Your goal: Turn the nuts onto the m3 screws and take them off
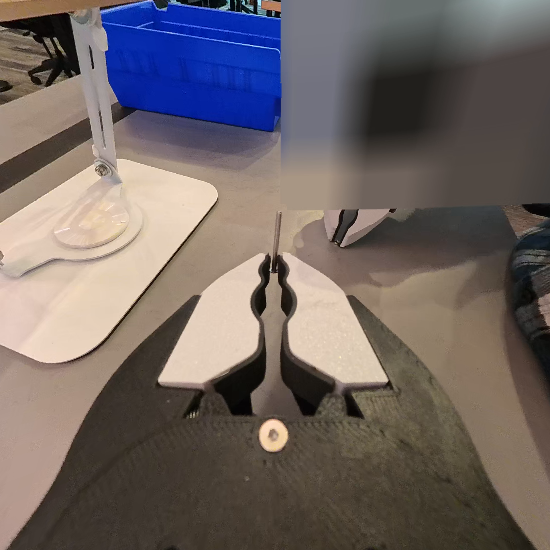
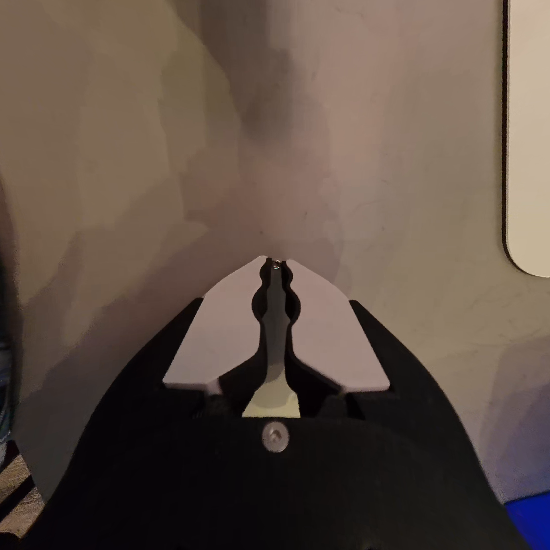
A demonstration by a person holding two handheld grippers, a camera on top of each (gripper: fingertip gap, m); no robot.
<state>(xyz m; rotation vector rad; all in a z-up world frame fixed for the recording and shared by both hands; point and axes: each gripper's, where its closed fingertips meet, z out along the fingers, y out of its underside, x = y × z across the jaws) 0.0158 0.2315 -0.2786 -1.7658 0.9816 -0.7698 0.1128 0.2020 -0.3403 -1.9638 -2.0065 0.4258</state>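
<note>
My left gripper (image 1: 274, 259) is shut on a thin metal pin (image 1: 277, 232), which sticks straight forward out of the fingertips above the grey table (image 1: 238, 166). My right gripper (image 2: 276, 262) points down at the table and is shut on a small silver nut (image 2: 276, 264), pinched at the very tips. The right gripper also shows in the left wrist view (image 1: 339, 238), its tips at the table to the right of the pin, with the nut (image 1: 336, 241) between them.
A white stand with a flat base plate (image 1: 104, 253) stands left of the pin, and its edge shows in the right wrist view (image 2: 529, 148). A blue bin (image 1: 193, 74) sits behind. A plaid sleeve (image 1: 532, 282) is at the right edge. The tips of one gripper are about 12 cm away from the tips of the other.
</note>
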